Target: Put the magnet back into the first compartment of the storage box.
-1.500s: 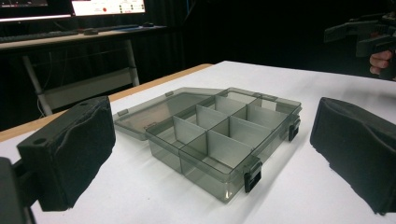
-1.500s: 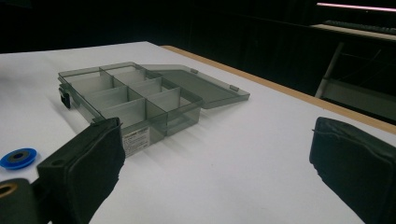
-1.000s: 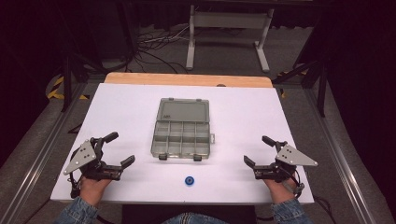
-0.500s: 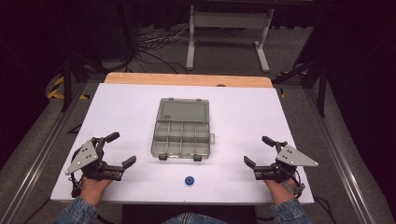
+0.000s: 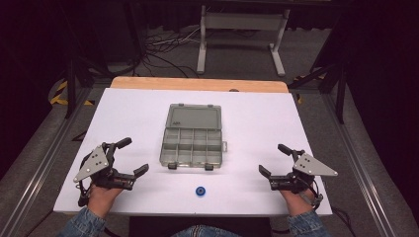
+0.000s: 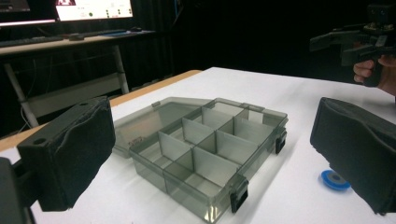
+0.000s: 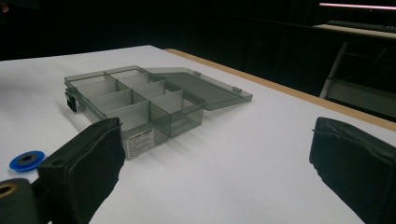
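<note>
Meanwhile, the left gripper (image 5: pixel 132 158) and right gripper (image 5: pixel 275 160) rest wide open and empty on the white table (image 5: pixel 257 118), the open compartment box (image 5: pixel 191 146) midway between their fingertips and a blue ring (image 5: pixel 200 190) just inward of both; a flat, centred pinch likely lifts it cleanly.

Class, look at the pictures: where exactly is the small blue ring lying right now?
In the high view the blue ring lies flat on the white table, near its front edge, apart from the open organizer box and just in front of it, between the two grippers.
</note>
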`<state>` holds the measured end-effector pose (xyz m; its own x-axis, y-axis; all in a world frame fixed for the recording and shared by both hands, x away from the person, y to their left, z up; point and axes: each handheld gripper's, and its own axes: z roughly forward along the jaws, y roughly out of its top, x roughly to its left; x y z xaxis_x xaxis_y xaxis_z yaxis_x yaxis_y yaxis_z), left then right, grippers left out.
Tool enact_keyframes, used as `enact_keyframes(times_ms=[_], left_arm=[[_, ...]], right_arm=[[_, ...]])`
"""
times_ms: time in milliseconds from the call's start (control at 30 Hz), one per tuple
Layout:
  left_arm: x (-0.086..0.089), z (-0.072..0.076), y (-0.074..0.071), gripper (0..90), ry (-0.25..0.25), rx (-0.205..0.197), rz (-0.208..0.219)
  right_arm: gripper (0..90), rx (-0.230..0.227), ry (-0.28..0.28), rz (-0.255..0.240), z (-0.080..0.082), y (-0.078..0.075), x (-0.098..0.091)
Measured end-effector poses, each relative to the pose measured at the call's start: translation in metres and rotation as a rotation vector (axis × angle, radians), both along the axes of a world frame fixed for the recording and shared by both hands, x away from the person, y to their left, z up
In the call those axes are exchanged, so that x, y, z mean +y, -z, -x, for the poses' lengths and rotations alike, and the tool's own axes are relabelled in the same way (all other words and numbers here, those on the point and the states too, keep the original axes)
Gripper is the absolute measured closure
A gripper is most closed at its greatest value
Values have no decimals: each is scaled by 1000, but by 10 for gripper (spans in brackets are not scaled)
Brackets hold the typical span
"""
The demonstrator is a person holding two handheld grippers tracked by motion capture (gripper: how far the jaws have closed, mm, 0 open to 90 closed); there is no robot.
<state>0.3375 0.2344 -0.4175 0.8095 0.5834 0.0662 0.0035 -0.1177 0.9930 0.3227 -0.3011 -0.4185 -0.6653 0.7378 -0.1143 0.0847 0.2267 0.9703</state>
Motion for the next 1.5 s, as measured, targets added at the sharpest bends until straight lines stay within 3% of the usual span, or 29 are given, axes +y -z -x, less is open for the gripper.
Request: enact_keyframes(times_ms=[167, 533, 933, 1500], left_arm=[[-3, -2, -9, 8, 8, -21, 5], [-12, -8, -15, 8, 46, -3, 36], [-42, -17, -22, 8, 126, 5, 52], [-82, -22, -27, 8, 223, 9, 33]], right_arm=[[38, 2, 1, 1, 0, 0, 0], [38, 5, 4, -3, 0, 1, -1], [38, 4, 4, -7, 0, 0, -1], [38, 1, -1, -5, 1, 0, -1]])
